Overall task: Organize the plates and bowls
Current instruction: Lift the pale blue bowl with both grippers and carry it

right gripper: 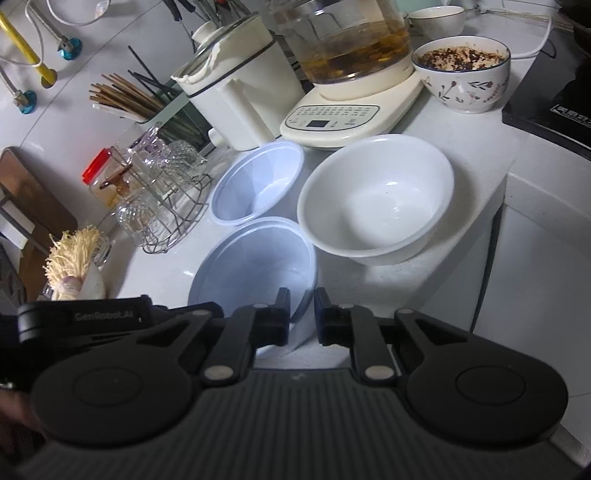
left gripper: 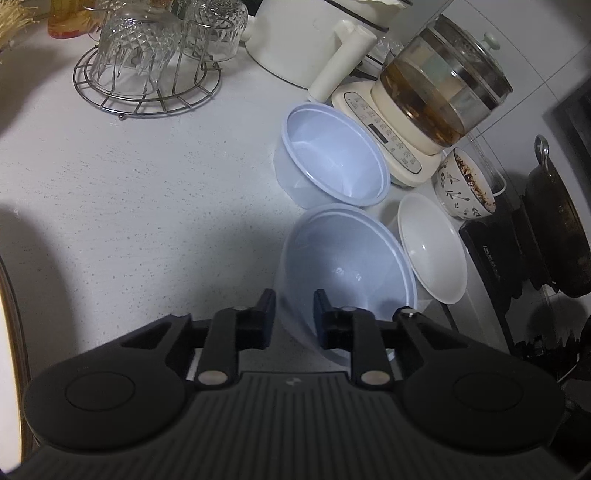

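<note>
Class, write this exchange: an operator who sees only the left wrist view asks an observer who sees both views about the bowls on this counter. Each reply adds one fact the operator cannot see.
Operator: Where is the right gripper?
Observer: The right gripper is at the near plastic bowl, with its rim between the jaws on the side facing the white bowl.
Operator: Are there any dishes past the patterned bowl?
Observer: Yes, another pale bowl stands behind the patterned bowl.
Operator: What is behind the glass rack?
Observer: Chopsticks stand in a holder behind the glass rack.
</note>
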`<state>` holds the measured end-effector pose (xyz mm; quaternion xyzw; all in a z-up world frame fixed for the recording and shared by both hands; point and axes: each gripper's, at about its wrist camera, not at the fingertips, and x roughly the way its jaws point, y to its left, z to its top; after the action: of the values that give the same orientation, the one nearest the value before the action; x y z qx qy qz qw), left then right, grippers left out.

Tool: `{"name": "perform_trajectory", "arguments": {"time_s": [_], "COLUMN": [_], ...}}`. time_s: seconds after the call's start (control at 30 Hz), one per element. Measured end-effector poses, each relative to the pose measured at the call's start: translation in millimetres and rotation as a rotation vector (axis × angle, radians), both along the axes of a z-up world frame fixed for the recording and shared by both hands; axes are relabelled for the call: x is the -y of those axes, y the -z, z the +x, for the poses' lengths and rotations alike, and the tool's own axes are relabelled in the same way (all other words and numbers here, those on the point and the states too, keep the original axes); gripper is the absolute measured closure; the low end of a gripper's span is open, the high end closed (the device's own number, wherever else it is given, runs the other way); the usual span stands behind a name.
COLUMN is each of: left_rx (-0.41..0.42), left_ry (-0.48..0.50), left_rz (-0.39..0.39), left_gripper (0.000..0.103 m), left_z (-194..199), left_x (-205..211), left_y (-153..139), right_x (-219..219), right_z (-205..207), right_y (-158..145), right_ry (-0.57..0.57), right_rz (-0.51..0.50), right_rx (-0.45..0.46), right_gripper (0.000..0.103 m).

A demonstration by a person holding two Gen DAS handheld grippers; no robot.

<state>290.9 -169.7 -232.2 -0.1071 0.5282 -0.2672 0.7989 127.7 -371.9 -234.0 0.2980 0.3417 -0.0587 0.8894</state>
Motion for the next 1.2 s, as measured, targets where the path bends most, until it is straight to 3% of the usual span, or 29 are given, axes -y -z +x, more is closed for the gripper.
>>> {"name": "perform_trajectory", "arguments": {"time_s": [0.27, 0.63, 0.83, 1.2], "left_rx": [0.011, 0.076, 0.067, 0.056], "left_ry": [-0.028, -0.181, -0.239, -0.263], "left_rz": [0.035, 0.104, 0.125, 0.142], "left_gripper": [0.085, 0.085, 0.085, 0.085], "left_z": [0.3, -0.5, 4.6, 12.2], "left_x": [-15.3, -60.0, -72.5, -71.1], "left_y": [-12.7, -34.3, -27.8, -14.9], "right_x": [-7.5, -44.1, -57.0, -60.4], "right_z": [11.8, 48.4, 67.6, 82.3], "right_y": [-7.7, -16.0, -7.7, -1.5], "right_ry": [-0.056, -0.224, -0.297, -0.340], "right_rz": [0.013, 0.004, -0.018, -0.039], "right_rx": [0.011, 0.051, 0.038, 0.025], "right_gripper": [0.088, 0.088, 0.088, 0.086]}}
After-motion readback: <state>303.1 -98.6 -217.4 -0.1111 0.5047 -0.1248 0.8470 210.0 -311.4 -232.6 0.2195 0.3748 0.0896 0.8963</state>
